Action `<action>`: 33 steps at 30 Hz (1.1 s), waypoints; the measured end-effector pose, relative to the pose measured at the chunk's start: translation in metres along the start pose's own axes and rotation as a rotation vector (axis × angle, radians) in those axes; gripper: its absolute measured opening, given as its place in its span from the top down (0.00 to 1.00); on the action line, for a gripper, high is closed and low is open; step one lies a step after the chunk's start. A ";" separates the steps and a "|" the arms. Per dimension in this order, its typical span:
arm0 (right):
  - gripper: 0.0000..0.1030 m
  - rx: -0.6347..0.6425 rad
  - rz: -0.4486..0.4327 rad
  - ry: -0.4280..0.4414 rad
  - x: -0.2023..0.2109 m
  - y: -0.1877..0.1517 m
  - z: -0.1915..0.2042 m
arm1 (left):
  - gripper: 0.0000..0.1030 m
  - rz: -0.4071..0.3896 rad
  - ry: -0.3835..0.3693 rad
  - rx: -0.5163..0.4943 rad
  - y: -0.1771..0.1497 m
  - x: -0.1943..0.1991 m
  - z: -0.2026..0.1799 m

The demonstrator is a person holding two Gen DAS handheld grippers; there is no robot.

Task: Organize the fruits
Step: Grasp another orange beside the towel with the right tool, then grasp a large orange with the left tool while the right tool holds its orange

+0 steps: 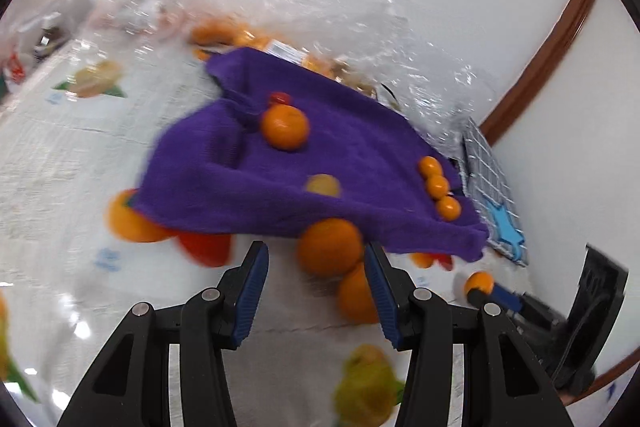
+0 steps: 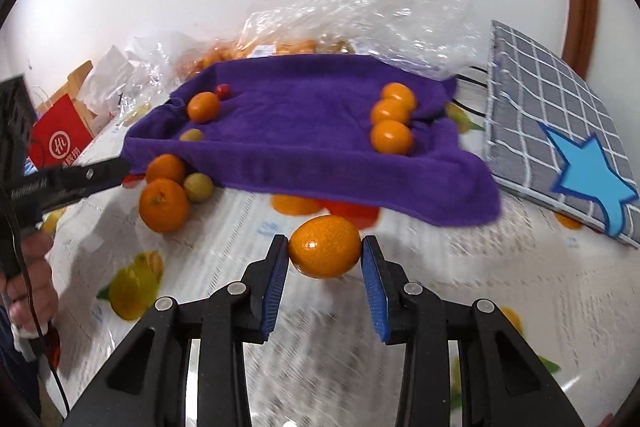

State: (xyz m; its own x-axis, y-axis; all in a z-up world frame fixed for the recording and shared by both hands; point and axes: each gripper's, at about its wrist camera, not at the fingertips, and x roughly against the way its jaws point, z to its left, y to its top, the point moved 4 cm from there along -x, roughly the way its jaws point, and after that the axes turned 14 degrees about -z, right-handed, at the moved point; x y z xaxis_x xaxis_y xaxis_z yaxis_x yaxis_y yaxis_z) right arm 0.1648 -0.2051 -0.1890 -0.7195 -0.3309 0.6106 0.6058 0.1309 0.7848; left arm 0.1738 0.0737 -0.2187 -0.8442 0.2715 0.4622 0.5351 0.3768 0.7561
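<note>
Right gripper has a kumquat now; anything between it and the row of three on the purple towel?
Nothing visible blocks it. The kumquat sits between the right gripper fingers, and only the purple towel's raised front fold lies before the row of three.

A red paper bag (image 2: 60, 137) at the left edge of the right wrist view carried a white circle with the letters "HL" inside it, and beneath that a line of white characters too small and cut off to read. The tablecloth (image 2: 256, 227) bore small pale blue printed marks beside its fruit pictures, blurred past reading in both views. A white label (image 2: 262, 49) showed on the clear bag of oranges behind the purple towel, its print illegible; the same label (image 1: 285, 51) appeared in the left wrist view, equally unreadable. The grey checked pad (image 2: 560, 115) carried a blue star (image 2: 588, 179) and no lettering.
</note>
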 end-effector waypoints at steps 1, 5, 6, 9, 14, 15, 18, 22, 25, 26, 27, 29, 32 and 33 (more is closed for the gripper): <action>0.64 -0.001 0.000 -0.004 0.003 -0.003 -0.004 | 0.54 0.014 0.001 0.010 -0.001 -0.006 -0.003; 0.64 -0.008 0.001 -0.004 0.007 -0.009 -0.013 | 0.55 0.030 0.021 0.032 -0.002 -0.020 -0.008; 0.64 -0.014 0.004 0.006 0.008 -0.010 -0.014 | 0.55 0.036 0.030 0.034 -0.002 -0.022 -0.007; 0.64 -0.020 0.000 0.027 0.009 -0.010 -0.013 | 0.56 0.056 0.044 0.052 -0.005 -0.029 -0.006; 0.64 -0.027 -0.002 0.033 0.006 -0.012 -0.011 | 0.62 0.059 0.049 0.086 -0.008 -0.035 -0.005; 0.64 -0.029 -0.002 0.032 0.005 -0.012 -0.012 | 0.62 0.056 0.053 0.084 -0.008 -0.035 -0.005; 0.64 -0.035 -0.005 0.026 0.007 -0.012 -0.013 | 0.63 0.052 0.047 0.094 -0.008 -0.033 -0.004; 0.64 -0.040 -0.016 0.012 0.012 -0.009 -0.016 | 0.63 0.030 0.058 0.097 -0.005 -0.023 0.000; 0.64 -0.041 -0.029 -0.001 0.016 -0.005 -0.019 | 0.63 0.003 0.071 0.088 -0.001 -0.013 0.003; 0.64 -0.041 -0.032 -0.004 0.017 -0.004 -0.019 | 0.63 -0.005 0.077 0.084 0.001 -0.010 0.004; 0.64 -0.042 -0.037 -0.010 0.018 -0.002 -0.020 | 0.63 -0.015 0.084 0.080 0.003 -0.006 0.006; 0.64 -0.045 -0.047 -0.018 0.021 0.001 -0.021 | 0.63 -0.033 0.095 0.076 0.006 0.000 0.010; 0.64 -0.051 -0.062 -0.028 0.024 0.008 -0.021 | 0.63 -0.061 0.115 0.072 0.013 0.012 0.016; 0.64 -0.052 -0.067 -0.031 0.026 0.010 -0.021 | 0.63 -0.068 0.118 0.069 0.015 0.014 0.016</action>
State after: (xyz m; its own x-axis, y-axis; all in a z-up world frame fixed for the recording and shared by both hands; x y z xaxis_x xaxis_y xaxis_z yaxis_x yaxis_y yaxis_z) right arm 0.1595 -0.2322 -0.1675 -0.7691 -0.3078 0.5602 0.5717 0.0608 0.8182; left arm 0.1703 0.0973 -0.2082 -0.8743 0.1388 0.4651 0.4739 0.4515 0.7560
